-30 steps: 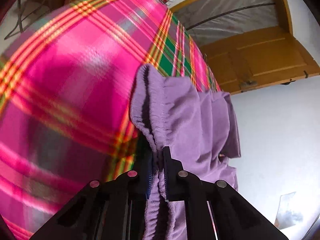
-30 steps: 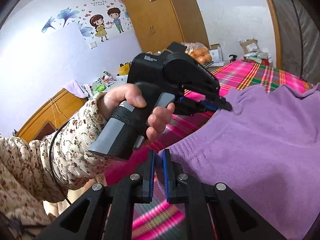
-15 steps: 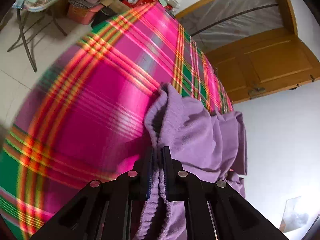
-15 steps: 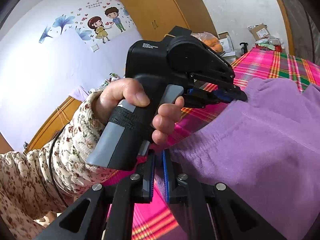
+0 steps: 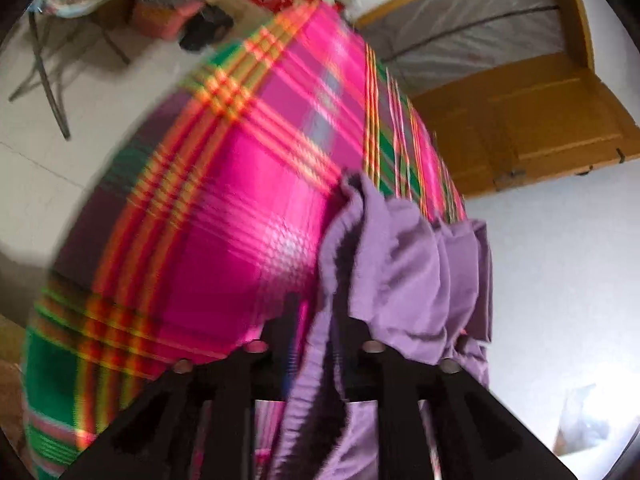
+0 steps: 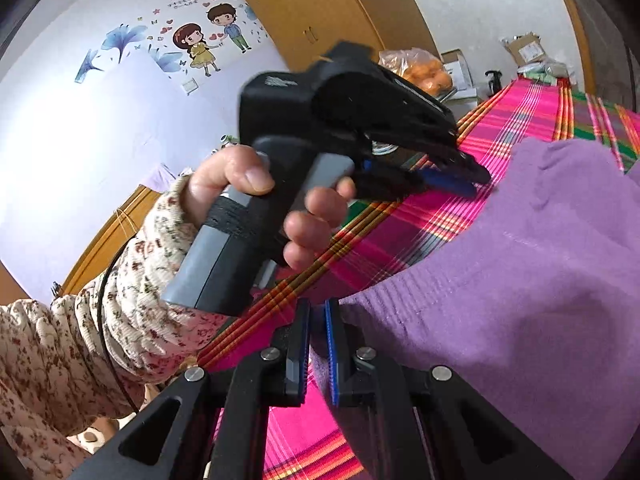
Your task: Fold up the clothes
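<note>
- The left gripper (image 5: 316, 320) has its jaws parted, with the gathered waistband of the purple garment (image 5: 416, 276) running loosely between them; the view is blurred, so whether either finger touches the cloth cannot be told.
- The right gripper (image 6: 317, 320) has its jaws drawn close, a narrow gap between the blue pads (image 6: 330, 344), at the garment's ribbed edge; whether cloth is pinched there cannot be told.
- The garment lies bunched in folds on a pink plaid bedspread (image 5: 224, 208), spreading away towards the right.
- In the right wrist view a hand (image 6: 256, 196) in a floral sleeve (image 6: 132, 296) holds the left gripper's handle above the bedspread.
- Behind stand a wooden door (image 5: 540, 120) and a wall with cartoon stickers (image 6: 200, 44).
</note>
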The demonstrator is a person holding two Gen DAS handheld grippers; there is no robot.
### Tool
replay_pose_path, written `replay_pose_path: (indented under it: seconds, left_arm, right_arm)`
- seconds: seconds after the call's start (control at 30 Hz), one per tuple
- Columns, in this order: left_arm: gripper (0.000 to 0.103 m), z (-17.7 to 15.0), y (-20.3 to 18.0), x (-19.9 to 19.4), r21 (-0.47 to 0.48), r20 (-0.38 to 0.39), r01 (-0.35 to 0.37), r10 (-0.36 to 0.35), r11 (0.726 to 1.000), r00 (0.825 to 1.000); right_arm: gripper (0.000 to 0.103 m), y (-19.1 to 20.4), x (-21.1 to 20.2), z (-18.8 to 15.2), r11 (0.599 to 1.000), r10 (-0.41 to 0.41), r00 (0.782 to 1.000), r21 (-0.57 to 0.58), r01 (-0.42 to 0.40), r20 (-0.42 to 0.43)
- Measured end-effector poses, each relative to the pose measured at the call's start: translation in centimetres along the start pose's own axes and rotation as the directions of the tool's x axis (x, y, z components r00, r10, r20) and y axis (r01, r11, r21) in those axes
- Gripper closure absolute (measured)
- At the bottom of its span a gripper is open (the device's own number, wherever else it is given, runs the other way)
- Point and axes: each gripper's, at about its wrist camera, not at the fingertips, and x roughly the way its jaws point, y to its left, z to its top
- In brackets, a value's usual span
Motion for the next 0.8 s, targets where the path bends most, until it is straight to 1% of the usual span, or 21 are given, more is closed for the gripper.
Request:
replay_pose_path:
  seconds: [0.03,0.17,0.3,0.43,0.53,0.57,0.6,0.67,0.7,0.8]
  left_arm:
    - [0.077,0.0,0.0,0.2,-0.002,-0.012,0.018,-0.018,1.000,1.000]
    - [0.060,0.1,0.1,0.2,-0.028,-0.016,0.078,-0.079,0.997,0.997]
    - [0.058,0.0,0.3,0.7,-0.070,-0.033,0.128,-0.130,0.989,0.991]
    - [0.057,-0.2,-0.9,1.6,-0.044,-0.045,0.121,-0.123,0.992,0.991]
    - [0.059,-0.4,-2.4,2.4,0.013,-0.070,0.084,-0.083,0.996,0.994]
    - [0.063,-0.3,-2.8,2.5,0.031,-0.075,0.069,-0.067,0.997,0.995]
    - [0.076,-0.3,-3.1,2.7,0.043,-0.079,0.046,-0.042,0.998,0.996]
    - [0.094,-0.5,-3.6,3.2,0.096,-0.084,-0.013,0.021,0.995,0.996]
    - [0.094,-0.7,-4.1,3.2,0.145,-0.074,-0.041,0.052,0.989,0.996]
    - [0.095,-0.9,-4.6,2.5,0.178,-0.044,-0.040,0.049,0.983,0.998]
  right_arm:
    - [0.095,0.0,-0.1,-0.1,1.000,0.001,1.000,0.002,-0.001,0.003]
    - [0.095,-0.1,0.1,-0.7,1.000,0.002,1.000,0.015,-0.002,0.001]
    - [0.095,0.2,-0.1,-1.1,1.000,0.004,1.000,0.015,-0.004,0.009]
    - [0.095,0.6,-0.2,-1.7,1.000,0.001,1.000,0.015,-0.002,0.009]
    - [0.095,0.6,-0.5,-2.0,1.000,-0.002,1.000,0.017,0.002,0.013]
    - [0.095,0.7,-0.5,-2.1,1.000,-0.004,1.000,0.018,0.003,0.013]
    - [0.095,0.7,-0.5,-2.2,1.000,-0.005,1.000,0.018,0.005,0.012]
    - [0.095,0.8,-0.5,-2.1,1.000,-0.009,1.000,0.013,0.009,0.010]
    - [0.095,0.8,-0.5,-2.1,1.000,-0.011,1.000,0.011,0.011,0.011]
    - [0.095,0.8,-0.3,-2.0,1.000,-0.016,1.000,0.016,0.016,0.011]
